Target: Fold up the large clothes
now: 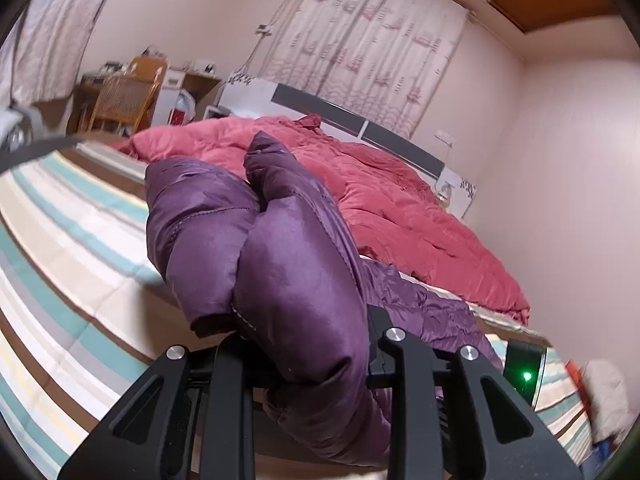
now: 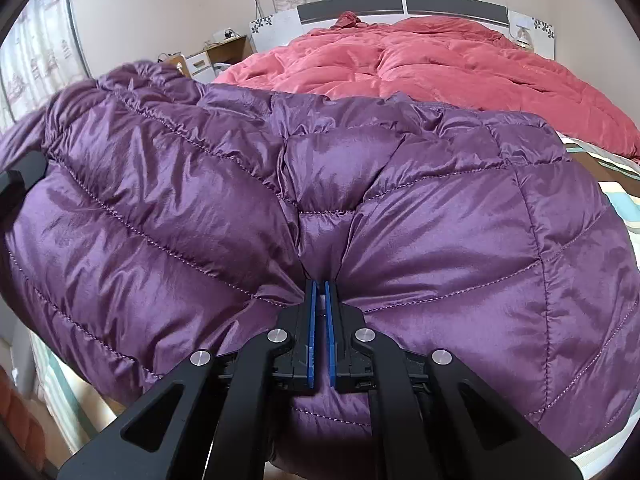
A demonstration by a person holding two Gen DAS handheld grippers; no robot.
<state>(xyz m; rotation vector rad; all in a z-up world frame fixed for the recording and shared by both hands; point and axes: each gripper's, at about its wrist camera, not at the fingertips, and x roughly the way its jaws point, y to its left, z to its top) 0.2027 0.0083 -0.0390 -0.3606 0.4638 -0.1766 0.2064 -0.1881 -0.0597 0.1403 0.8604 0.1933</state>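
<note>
A purple quilted puffer jacket (image 2: 200,184) lies across the striped bed sheet (image 1: 68,248). In the right wrist view my right gripper (image 2: 320,286) is shut, its blue pads (image 2: 311,320) pinching a fold at the jacket's near edge. In the left wrist view a thick bunch of the jacket (image 1: 280,264) is raised off the sheet. It sits between the jaws of my left gripper (image 1: 308,328), which is shut on it. The fabric hides the left fingertips. The rest of the jacket trails down to the right (image 1: 432,304).
A crumpled red quilt (image 2: 420,60) covers the far half of the bed, up to the white and grey headboard (image 2: 352,6). A wicker chair (image 1: 120,100) and a desk stand beyond the bed's left side. Curtains (image 1: 368,48) hang behind the headboard.
</note>
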